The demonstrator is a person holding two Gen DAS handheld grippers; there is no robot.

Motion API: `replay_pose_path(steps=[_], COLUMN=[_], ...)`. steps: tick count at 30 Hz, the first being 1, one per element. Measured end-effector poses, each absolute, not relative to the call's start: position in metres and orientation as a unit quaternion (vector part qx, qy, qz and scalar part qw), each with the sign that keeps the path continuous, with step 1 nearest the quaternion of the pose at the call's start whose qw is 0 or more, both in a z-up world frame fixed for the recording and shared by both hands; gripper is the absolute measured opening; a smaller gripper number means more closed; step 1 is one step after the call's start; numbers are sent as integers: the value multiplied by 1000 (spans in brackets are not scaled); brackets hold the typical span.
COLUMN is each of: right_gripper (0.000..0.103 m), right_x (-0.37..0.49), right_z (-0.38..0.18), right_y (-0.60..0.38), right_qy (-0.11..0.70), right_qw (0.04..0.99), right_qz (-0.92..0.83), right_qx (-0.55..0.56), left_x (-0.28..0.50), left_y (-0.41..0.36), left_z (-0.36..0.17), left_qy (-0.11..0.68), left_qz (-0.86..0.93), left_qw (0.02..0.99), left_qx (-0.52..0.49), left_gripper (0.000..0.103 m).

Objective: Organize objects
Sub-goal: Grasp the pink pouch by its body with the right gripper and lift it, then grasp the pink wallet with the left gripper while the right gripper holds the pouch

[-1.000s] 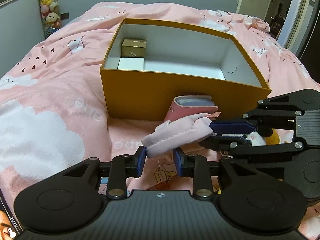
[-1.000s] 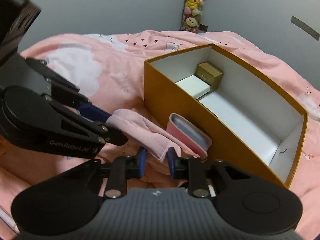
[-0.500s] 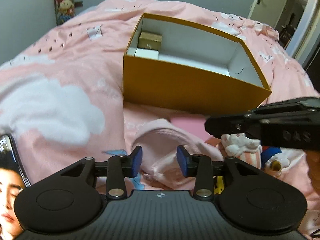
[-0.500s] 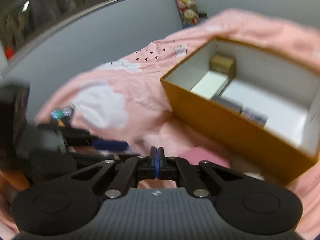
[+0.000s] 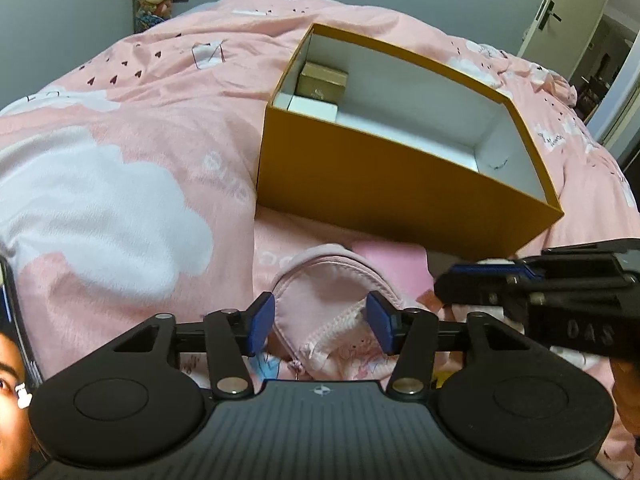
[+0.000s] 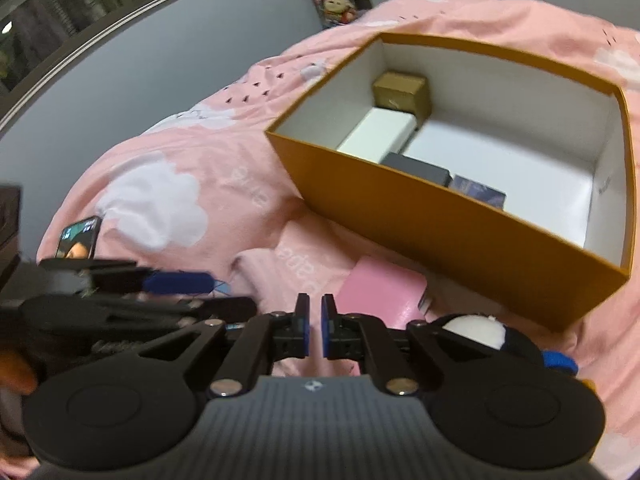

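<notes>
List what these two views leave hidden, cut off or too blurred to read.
- Left wrist view: the orange box's near wall hides its near floor.
- Left wrist view: the pink pouch's lower part lies behind the left gripper.
- Right wrist view: the white-and-blue toy is half covered by the right gripper.
- Right wrist view: motion blur smears the left gripper.

Raised letters reading "DAS" stand on the side of the black plastic right gripper [image 5: 472,280], at the right edge of the left wrist view. White printed lettering on the pink cloud-patterned bed cover [image 5: 120,128] shows just left of the orange cardboard box [image 5: 400,196] near the middle of that view, but it lies upside down and cannot be made out. Small dark script on the same cover at the far right is too small to read.
</notes>
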State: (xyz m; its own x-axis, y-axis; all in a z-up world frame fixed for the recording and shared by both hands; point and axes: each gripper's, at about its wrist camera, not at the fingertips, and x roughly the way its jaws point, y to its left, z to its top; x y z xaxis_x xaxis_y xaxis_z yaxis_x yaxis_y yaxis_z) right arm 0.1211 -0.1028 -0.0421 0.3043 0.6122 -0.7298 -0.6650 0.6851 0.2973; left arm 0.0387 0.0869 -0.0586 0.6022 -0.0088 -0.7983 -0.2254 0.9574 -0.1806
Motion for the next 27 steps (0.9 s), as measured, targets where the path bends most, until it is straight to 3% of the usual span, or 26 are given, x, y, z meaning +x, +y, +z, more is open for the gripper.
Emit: replay_pose_path(steps=[4,13,16,25,27], right_gripper=[28,35,48,50,42], right_x=[116,114,120,161,162], right_z=[-37,-48,-51,-78,-86], right_y=[-98,-73,-67,-53,-54], right_qy=[428,425,419,475,487], right_qw=[804,788,790,770,765], right_qz=[408,424,419,403,404], right_qx=[-65,-138,-157,-134,-121], left_x=[37,27,28,34,35], left_y=[82,89,93,90,89], left_z=[-54,-52,-57,-67,-68], left_qy=[437,450,461,481,483], left_qz=[64,93,94,84,80], left_qw=[889,883,876,866,866], left_qx=[-117,-97,-104,-105,-104], left_gripper=[60,58,57,57,57])
